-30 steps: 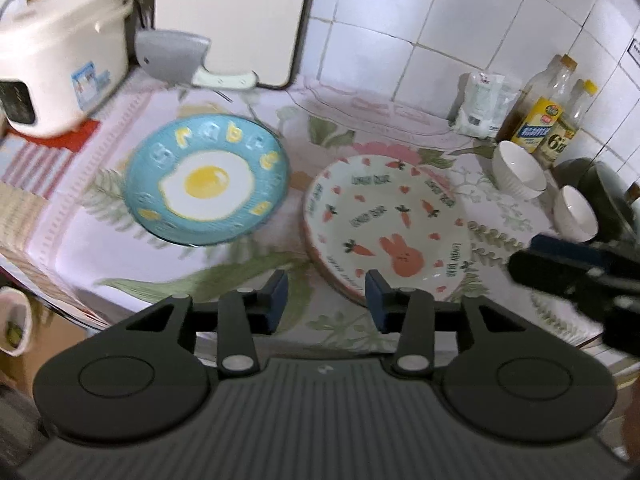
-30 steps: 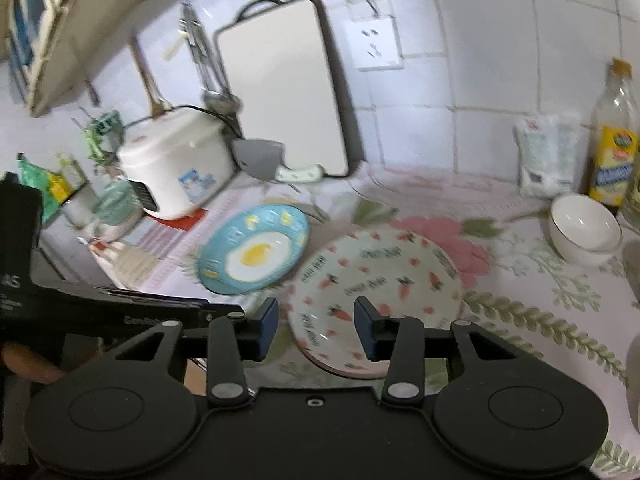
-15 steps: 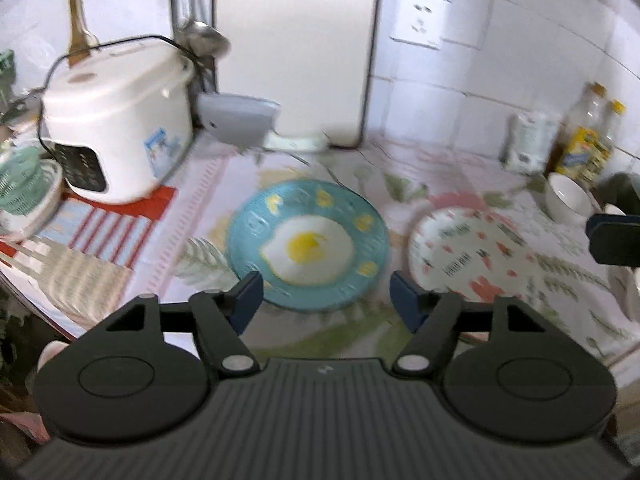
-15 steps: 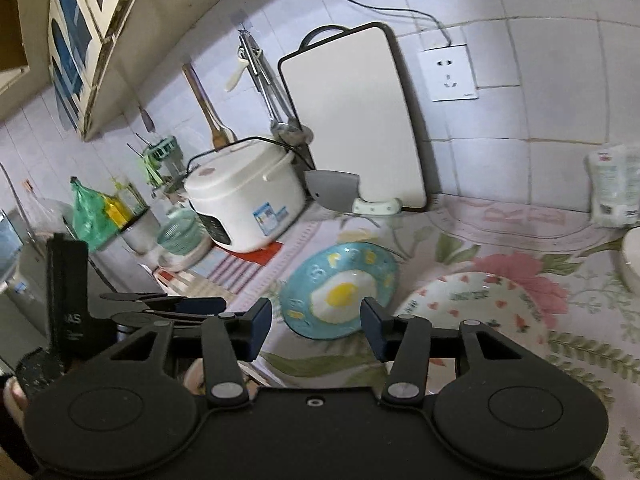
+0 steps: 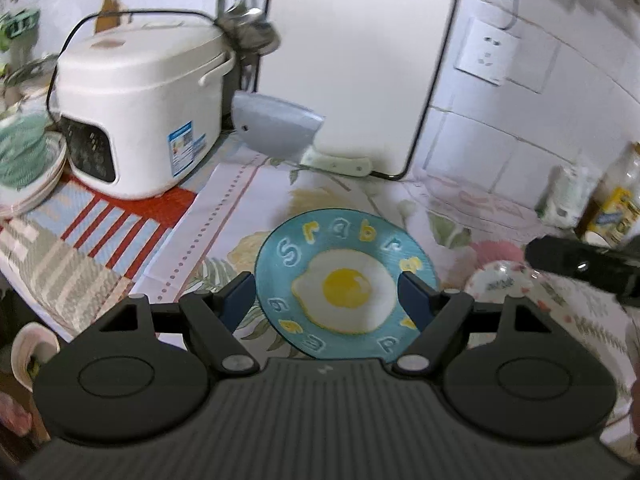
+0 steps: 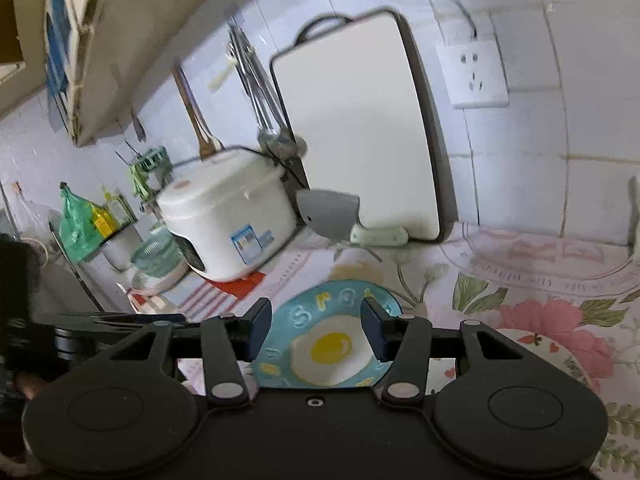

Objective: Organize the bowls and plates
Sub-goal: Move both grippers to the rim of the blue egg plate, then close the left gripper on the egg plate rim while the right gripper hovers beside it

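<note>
Left gripper nearest the camera, jaws spread wide, nothing between the pads, hovering over the near part of the blue plate. Right gripper also spread apart and empty, hanging above the same blue plate; its dark body shows at the right edge of the left wrist view. Blue plate lies flat on the floral tablecloth, fried-egg picture in the middle, pale letters round the rim, near the counter's front edge. Just right of it, the white plate with carrot and heart prints, mostly hidden behind the right gripper; whether the two rims touch, cannot tell. Same white plate peeks out at lower right in the right wrist view. Farther back left, a white rice cooker on a red striped mat, with a green strainer on stacked dishes at the far left edge. Behind the blue plate, a cleaver with a pale handle leans against the white cutting board that stands upright at the tiled wall. Wall socket right of the board. Oil bottle and a white bag at far right by the wall, blurred.
</note>
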